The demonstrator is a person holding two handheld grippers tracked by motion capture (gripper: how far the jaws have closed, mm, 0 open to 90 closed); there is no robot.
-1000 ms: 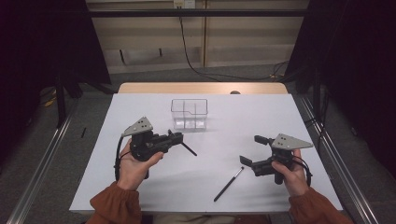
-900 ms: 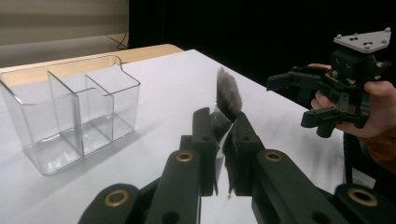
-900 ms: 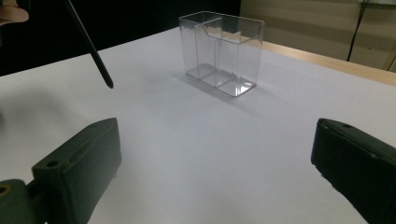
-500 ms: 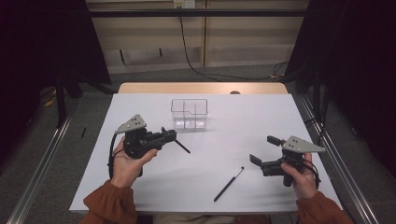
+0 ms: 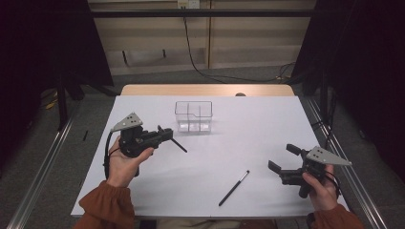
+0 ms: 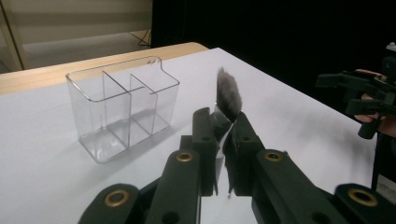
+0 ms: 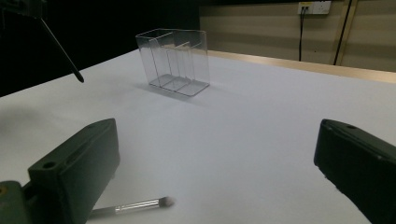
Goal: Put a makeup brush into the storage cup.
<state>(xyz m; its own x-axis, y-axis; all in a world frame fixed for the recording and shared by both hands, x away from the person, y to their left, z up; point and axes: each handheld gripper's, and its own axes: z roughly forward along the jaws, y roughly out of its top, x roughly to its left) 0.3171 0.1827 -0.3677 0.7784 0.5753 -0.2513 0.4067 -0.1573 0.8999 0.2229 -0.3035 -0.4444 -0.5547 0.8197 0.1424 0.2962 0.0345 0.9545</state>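
A white worktop (image 5: 248, 129) is standing in a dark room. The left gripper (image 5: 165, 135) is gripping a brush (image 6: 227, 95) between closed fingers, held above the worktop just beside a clear organizer (image 5: 193, 116). The right gripper (image 5: 283, 162) is hovering with fingers spread wide and empty. A second brush (image 5: 234, 187) is lying on the worktop near it.

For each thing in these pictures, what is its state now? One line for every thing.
Left hand-held gripper: shut on the fluffy brush.
Fluffy brush: held off the table, bristles up, handle pointing out sideways.
Right hand-held gripper: open, holding nothing.
Thin brush: lying flat on the table, untouched.
Clear organiser: upright, all compartments empty.
Table: covered with a white sheet.
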